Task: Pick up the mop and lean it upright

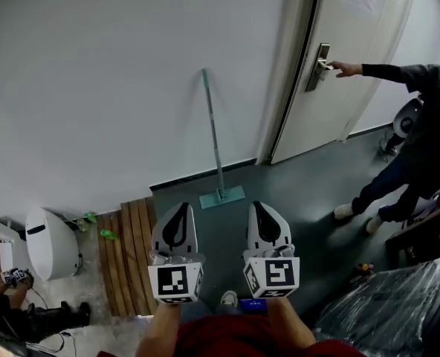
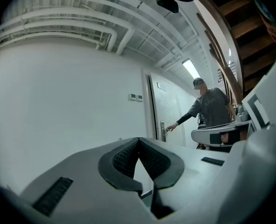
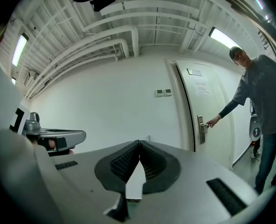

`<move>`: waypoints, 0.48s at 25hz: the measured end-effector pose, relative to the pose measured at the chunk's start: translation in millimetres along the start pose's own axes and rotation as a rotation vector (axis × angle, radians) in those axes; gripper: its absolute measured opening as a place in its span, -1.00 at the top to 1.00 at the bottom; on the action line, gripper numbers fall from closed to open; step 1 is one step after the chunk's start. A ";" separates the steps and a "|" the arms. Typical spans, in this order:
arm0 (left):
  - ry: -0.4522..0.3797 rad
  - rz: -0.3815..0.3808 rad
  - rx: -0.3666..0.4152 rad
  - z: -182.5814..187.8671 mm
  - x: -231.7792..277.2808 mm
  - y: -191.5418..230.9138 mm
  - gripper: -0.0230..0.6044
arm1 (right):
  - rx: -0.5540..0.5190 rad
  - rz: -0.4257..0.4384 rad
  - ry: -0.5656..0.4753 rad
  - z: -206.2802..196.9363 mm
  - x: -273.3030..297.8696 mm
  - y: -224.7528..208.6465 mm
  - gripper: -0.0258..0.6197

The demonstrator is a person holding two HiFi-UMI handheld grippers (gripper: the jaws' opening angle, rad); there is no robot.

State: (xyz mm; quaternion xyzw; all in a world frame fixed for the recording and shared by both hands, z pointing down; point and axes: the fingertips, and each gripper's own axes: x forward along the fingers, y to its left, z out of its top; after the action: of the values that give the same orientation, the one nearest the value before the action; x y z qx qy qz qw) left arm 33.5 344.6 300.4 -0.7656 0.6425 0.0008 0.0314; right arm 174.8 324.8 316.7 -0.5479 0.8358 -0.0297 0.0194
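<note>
Mop (image 1: pixel 214 136) leans against wall (image 1: pixel 94 88); person (image 1: pixel 421 125) grips door handle (image 1: pixel 322 64); left gripper (image 1: pixel 180 208), right gripper (image 1: pixel 259 207) fingers pressed together, empty.

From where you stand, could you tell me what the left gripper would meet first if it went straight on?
Probably the wall, close beside the mop. The left gripper, shut and empty, points level at it. Depth is unclear, so it could meet the mop instead.

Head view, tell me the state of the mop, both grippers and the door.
Mop: upright, leaning on the wall, its foot on the floor.
Left gripper: shut, empty.
Right gripper: shut, empty.
Door: looks closed, a person's hand on its handle.
</note>
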 end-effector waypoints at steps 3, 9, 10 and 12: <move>-0.026 -0.007 0.023 -14.2 -47.5 -35.4 0.89 | 0.007 -0.002 -0.033 -20.0 -58.7 -4.0 0.87; 0.000 0.010 -0.006 -0.1 55.5 22.4 0.89 | -0.006 0.024 0.010 -0.6 60.3 -7.4 0.87; 0.002 0.009 -0.010 1.7 70.6 29.0 0.89 | -0.008 0.021 0.016 2.5 76.3 -10.3 0.87; 0.005 0.006 -0.013 1.9 89.4 31.4 0.88 | -0.009 0.016 0.020 5.3 92.4 -19.4 0.87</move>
State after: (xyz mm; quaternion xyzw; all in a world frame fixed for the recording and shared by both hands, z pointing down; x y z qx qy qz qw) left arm 18.3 251.3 293.3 -0.7638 0.6450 0.0030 0.0249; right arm 156.1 232.3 312.8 -0.5411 0.8403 -0.0312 0.0086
